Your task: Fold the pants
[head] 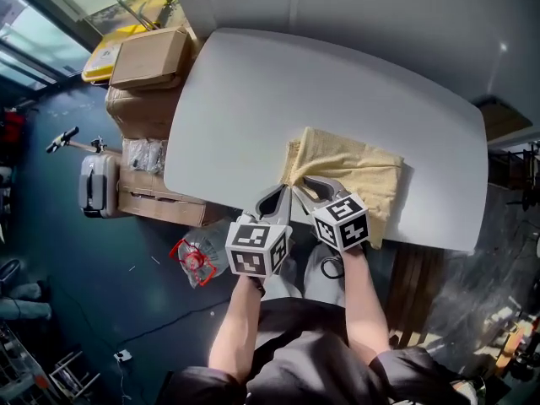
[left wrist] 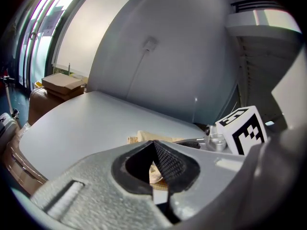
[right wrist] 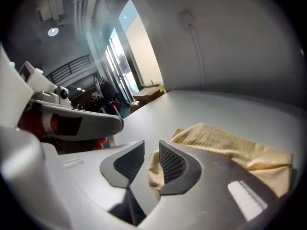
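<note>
The yellow pants [head: 354,171] lie folded into a small rectangle near the front edge of the white table [head: 295,91]. Both grippers meet at the pants' near left corner. My left gripper [head: 284,191] has its jaw tips together, with a bit of the yellow cloth [left wrist: 154,174] caught in the gap behind them [left wrist: 153,143]. My right gripper [head: 314,181] sits just to its right. In the right gripper view its jaws [right wrist: 151,143] stand apart, and a fold of the pants [right wrist: 230,145] hangs against the right pad only.
Cardboard boxes [head: 152,57] are stacked off the table's left end, with a grey suitcase [head: 97,184] on the dark floor beside them. A red and white bag [head: 196,258] lies on the floor below the front edge. A grey wall runs behind the table.
</note>
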Tool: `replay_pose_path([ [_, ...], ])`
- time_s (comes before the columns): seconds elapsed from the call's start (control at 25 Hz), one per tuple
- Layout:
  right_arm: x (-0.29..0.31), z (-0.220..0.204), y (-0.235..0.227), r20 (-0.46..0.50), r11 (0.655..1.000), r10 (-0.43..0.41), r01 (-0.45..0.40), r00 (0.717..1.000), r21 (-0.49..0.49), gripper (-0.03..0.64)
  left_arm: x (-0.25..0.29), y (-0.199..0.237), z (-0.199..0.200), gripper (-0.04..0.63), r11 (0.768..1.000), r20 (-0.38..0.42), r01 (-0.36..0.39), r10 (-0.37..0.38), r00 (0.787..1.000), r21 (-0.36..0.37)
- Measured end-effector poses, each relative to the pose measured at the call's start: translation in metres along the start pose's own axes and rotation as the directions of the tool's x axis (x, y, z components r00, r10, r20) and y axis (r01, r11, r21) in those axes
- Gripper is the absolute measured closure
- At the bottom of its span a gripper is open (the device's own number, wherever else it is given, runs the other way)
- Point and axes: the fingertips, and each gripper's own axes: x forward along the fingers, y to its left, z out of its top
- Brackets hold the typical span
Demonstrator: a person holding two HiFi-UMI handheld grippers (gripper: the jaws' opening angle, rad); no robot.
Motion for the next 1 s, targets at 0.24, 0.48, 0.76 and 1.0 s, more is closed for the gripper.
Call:
replay_pose_path([
  [0.24,-0.071,0.042,-0.027,0.183,0.976,-0.147,0.172,0.972,-0.131,0.562,0.010,-0.042,0.025,0.591,0.997,0.055,0.057,-0.060,0.997,0.059],
  [0.48,-0.163,0.086,-0.060,0.374,0.944,-0.268,0.319,0.888,-0.081,0.614,0.013,-0.092,0.070,0.591,0.985,0.146,0.112,-0.130,0.981,0.130],
  [0.76,-0.262,0.129,-0.082,0.540,0.878,-0.374,0.475,0.754,-0.054,0.614,0.016,-0.161,0.130,0.591,0.951,0.248,0.184,-0.246,0.937,0.248],
  [1.0,-0.332,0.152,-0.098,0.656,0.826,-0.432,0.563,0.619,0.012,0.614,0.013,-0.219,0.177,0.591,0.917,0.350,0.200,-0.324,0.879,0.346],
])
